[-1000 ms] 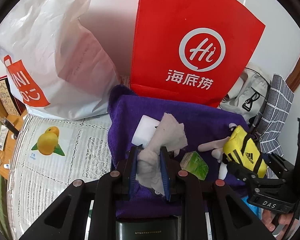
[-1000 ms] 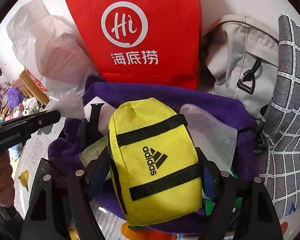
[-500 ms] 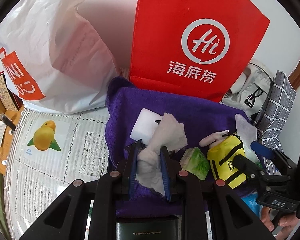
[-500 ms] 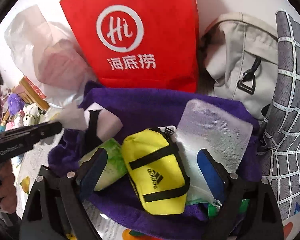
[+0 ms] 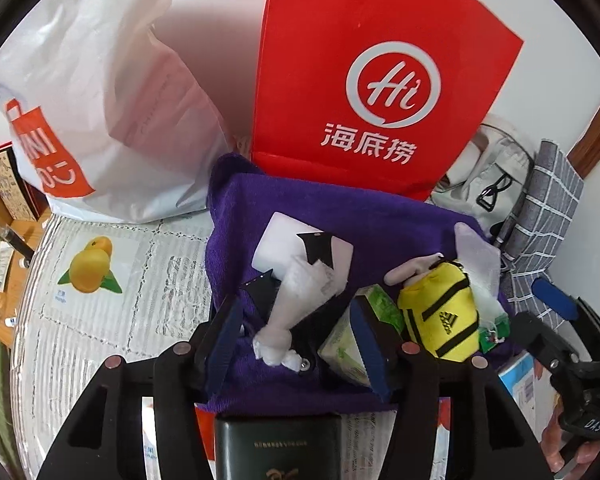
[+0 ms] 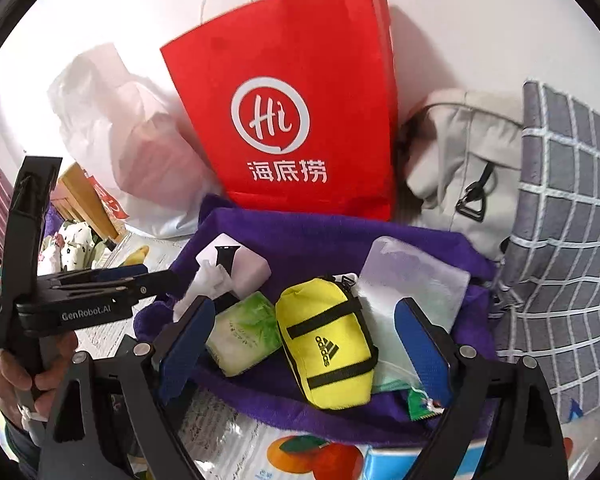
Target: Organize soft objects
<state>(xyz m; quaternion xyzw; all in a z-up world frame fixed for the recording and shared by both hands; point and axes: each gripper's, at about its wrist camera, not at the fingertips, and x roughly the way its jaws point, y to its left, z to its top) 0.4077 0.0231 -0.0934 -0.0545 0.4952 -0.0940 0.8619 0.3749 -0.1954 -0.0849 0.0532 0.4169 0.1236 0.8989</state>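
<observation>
1. Left tongs (image 5: 296,344) stand released around a crumpled white tissue (image 5: 296,304) lying left of the yellow pouch (image 6: 326,344) on the purple towel (image 6: 332,240).
2. The pouch looks light, soft and squashable; grip across its short sides. Its long axis runs from far-left to near-right.
3. Right tongs (image 6: 304,352) straddle it, released.

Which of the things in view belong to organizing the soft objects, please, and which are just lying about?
Job:
purple towel
yellow Adidas pouch
crumpled white tissue
green tissue pack
clear plastic sachet

Lying about:
red paper bag
white plastic bag
grey backpack
checked grey cloth
</observation>
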